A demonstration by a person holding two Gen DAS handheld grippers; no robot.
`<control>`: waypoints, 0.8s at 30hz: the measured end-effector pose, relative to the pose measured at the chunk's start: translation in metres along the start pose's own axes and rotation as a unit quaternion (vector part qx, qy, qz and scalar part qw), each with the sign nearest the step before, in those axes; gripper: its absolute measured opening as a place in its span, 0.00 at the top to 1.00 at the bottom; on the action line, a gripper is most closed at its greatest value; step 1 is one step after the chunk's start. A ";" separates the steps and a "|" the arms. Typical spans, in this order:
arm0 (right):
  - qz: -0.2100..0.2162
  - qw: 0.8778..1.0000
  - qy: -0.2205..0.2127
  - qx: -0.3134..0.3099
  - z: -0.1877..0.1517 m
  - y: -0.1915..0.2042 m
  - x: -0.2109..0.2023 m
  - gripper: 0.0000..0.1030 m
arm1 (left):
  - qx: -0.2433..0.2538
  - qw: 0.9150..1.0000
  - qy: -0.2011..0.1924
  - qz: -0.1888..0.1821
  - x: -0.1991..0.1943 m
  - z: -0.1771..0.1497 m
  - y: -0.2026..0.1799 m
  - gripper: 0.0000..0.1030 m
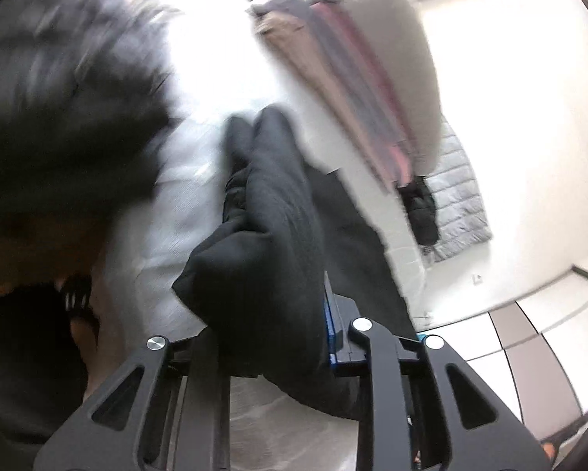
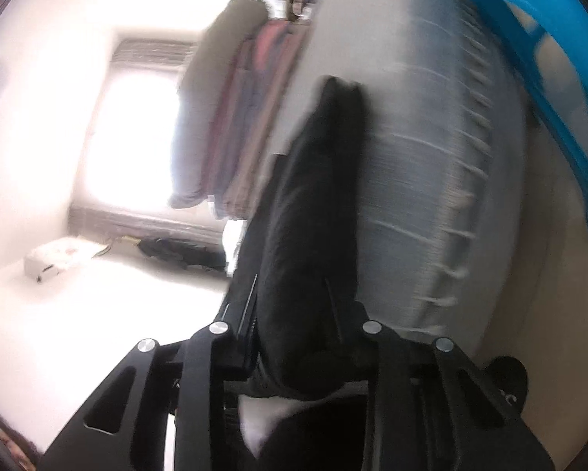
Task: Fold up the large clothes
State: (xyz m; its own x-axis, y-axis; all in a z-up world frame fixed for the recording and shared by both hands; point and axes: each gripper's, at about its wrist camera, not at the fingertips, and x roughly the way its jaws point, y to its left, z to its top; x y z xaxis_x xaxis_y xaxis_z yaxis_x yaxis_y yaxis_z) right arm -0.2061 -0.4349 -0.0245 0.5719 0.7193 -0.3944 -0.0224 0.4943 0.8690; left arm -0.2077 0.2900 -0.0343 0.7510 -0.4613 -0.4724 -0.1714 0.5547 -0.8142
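Black garment (image 1: 270, 212) is pinched in both my tongs: left gripper (image 1: 270, 314) and right gripper (image 2: 294, 314) each nearly closed on a bunched fold, prob. to spread it w/ two corners; pale bedding (image 2: 411, 180) just beyond, blue basket (image 2: 537, 62) far right.

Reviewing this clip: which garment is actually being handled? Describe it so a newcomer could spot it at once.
Start at the pale grey mattress that fills the middle of both wrist views. Bunched above it is the black garment, pinched by the left gripper and the right gripper. Unlike the striped and beige clothes stack behind, it is plain black.
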 end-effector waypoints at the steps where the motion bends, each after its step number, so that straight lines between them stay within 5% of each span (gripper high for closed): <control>1: 0.002 1.000 0.004 -0.013 -0.001 0.014 -0.001 0.72 | 0.012 1.000 -0.007 -0.005 -0.005 0.004 -0.009 0.81; 3: -0.008 0.999 0.021 -0.035 -0.007 0.032 -0.001 0.72 | 0.024 1.000 -0.016 -0.010 -0.012 0.009 -0.018 0.81; 6: -0.078 0.995 0.038 -0.039 -0.009 0.025 -0.002 0.69 | 0.018 1.000 0.010 0.016 -0.003 0.004 -0.005 0.79; 9: -0.200 0.978 -0.020 -0.058 -0.006 0.022 -0.022 0.67 | -0.022 0.998 0.036 0.046 0.008 -0.008 0.030 0.71; 12: -0.228 0.962 -0.053 -0.140 -0.007 0.069 -0.017 0.63 | -0.044 0.997 0.037 0.042 0.013 -0.016 0.049 0.62; 15: -0.224 0.939 -0.013 -0.260 -0.020 0.137 0.042 0.44 | -0.053 0.997 0.027 0.039 0.019 -0.017 0.052 0.52; 20: -0.247 0.881 0.095 -0.392 -0.049 0.190 0.202 0.42 | -0.053 0.997 0.013 0.046 0.033 -0.013 0.048 0.42; 22: -0.270 0.863 0.115 -0.412 -0.055 0.188 0.256 0.42 | -0.049 0.998 0.011 0.043 0.038 -0.011 0.047 0.46; 24: -0.315 0.839 0.129 -0.424 -0.053 0.169 0.304 0.39 | -0.034 0.999 0.007 0.035 0.037 -0.010 0.046 0.63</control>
State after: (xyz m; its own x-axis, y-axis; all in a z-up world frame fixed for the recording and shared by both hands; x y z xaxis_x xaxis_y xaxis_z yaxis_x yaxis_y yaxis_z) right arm -0.0797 -0.1070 -0.0137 0.4954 0.2126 -0.8423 -0.4196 0.9075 -0.0177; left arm -0.1938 0.2917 -0.0930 0.7270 -0.4323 -0.5334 -0.2664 0.5384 -0.7994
